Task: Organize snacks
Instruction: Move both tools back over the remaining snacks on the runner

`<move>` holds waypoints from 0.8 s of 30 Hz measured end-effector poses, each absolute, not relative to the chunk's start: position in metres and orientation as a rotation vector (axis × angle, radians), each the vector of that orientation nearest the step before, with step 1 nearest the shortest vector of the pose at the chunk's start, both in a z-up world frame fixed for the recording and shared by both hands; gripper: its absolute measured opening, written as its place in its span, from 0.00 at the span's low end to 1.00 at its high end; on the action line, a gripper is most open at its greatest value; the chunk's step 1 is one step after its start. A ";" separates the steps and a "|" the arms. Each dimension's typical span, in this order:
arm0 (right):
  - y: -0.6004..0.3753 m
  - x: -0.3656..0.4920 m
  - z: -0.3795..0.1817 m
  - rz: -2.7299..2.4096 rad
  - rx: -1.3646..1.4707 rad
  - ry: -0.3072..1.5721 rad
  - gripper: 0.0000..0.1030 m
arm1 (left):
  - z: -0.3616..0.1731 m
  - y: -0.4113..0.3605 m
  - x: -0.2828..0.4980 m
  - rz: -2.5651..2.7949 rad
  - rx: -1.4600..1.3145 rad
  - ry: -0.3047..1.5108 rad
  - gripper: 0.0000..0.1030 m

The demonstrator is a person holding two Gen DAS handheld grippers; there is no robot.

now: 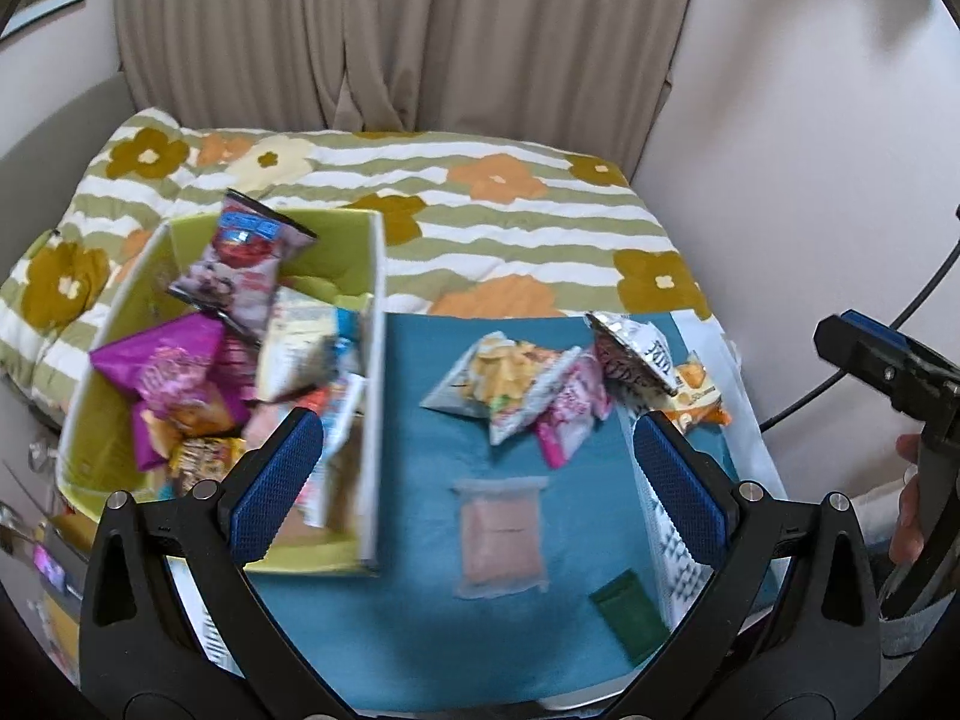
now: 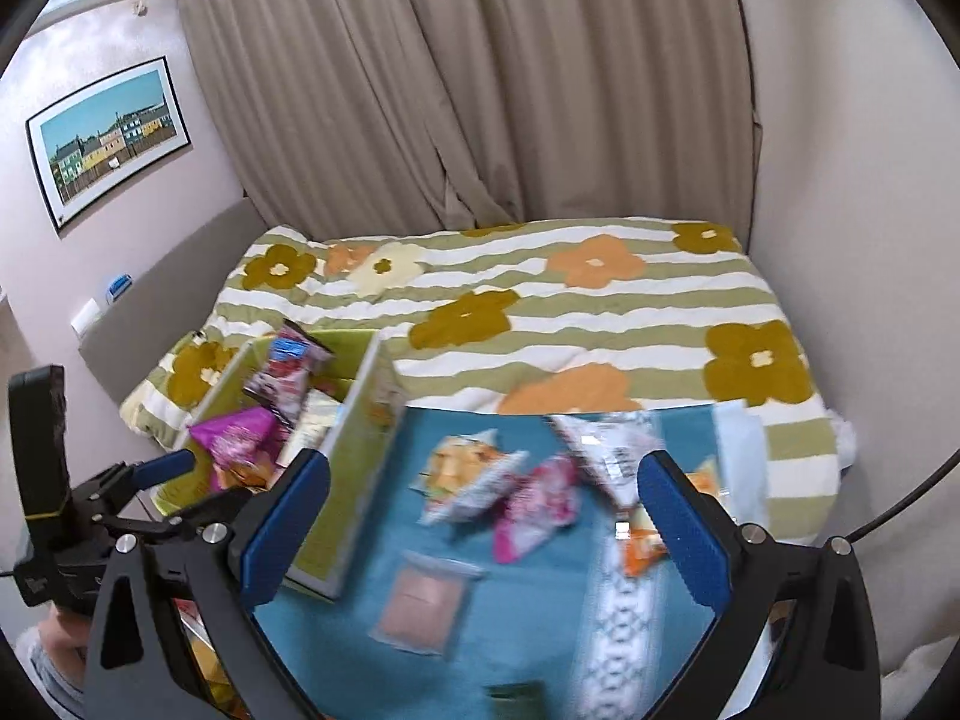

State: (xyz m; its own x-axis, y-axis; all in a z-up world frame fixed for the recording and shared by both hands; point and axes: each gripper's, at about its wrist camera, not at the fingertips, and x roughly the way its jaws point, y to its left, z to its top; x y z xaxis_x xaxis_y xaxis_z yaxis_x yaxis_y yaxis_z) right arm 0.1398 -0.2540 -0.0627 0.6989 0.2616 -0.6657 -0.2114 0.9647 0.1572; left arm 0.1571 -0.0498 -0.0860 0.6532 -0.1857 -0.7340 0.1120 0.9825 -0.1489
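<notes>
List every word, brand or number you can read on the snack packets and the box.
None can be read.
Packets in the green box: print blurred.
Loose packets on the blue cloth, such as the pink packet and silver packet: lettering visible but too blurred.
Clear packet: no legible print.

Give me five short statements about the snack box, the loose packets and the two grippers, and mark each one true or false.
1. The green cardboard box already holds several snack bags. True.
2. The left gripper is clamped on a packet. False: its jaws are wide open, holding nothing.
3. A flat clear pouch with pinkish contents lies alone on the teal cloth. True.
4. The pink snack bag is inside the box. False: it lies in the loose pile on the cloth.
5. The right gripper is shut. False: it is open.
</notes>
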 end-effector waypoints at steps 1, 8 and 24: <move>-0.260 0.142 -0.066 0.270 0.065 0.761 0.99 | -0.088 -0.056 0.158 -0.165 -0.091 0.844 1.00; -0.298 0.165 -0.100 0.305 0.069 0.835 0.99 | -0.116 -0.096 0.181 -0.144 -0.017 0.910 1.00; -0.301 0.270 -0.191 0.309 -0.006 1.051 0.99 | -0.225 -0.124 0.295 -0.179 0.165 1.172 1.00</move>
